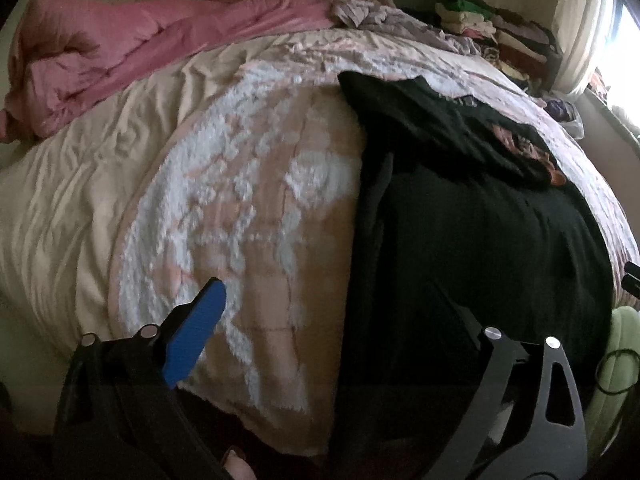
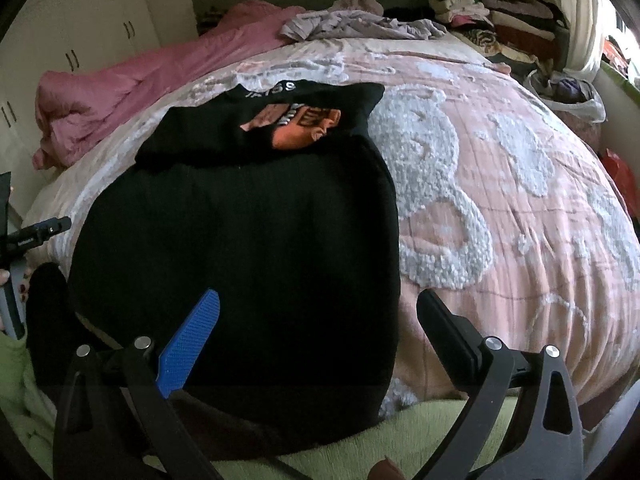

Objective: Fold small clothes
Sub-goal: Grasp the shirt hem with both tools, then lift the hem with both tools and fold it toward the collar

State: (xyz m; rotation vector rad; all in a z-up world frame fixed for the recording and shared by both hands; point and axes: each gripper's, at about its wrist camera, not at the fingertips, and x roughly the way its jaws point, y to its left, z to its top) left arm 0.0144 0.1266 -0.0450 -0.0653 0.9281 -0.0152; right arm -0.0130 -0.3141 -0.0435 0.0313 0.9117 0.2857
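Note:
A black garment (image 2: 248, 232) with an orange print (image 2: 304, 126) lies flat on the pink and white bedspread (image 2: 500, 184), its top part folded over. It also shows in the left wrist view (image 1: 480, 232) on the right. My right gripper (image 2: 320, 320) is open and empty, its jaws straddling the garment's near right edge. My left gripper (image 1: 332, 312) is open and empty over the garment's left edge; its blue finger (image 1: 200, 332) is over the bedspread (image 1: 240, 200), the other finger lost against the black cloth.
A crumpled pink duvet (image 2: 140, 92) lies at the far left of the bed. A lilac garment (image 2: 360, 24) and stacks of folded clothes (image 2: 500, 16) sit at the far right. A green blanket (image 2: 400, 436) lies at the near edge. White wardrobes (image 2: 72, 40) stand left.

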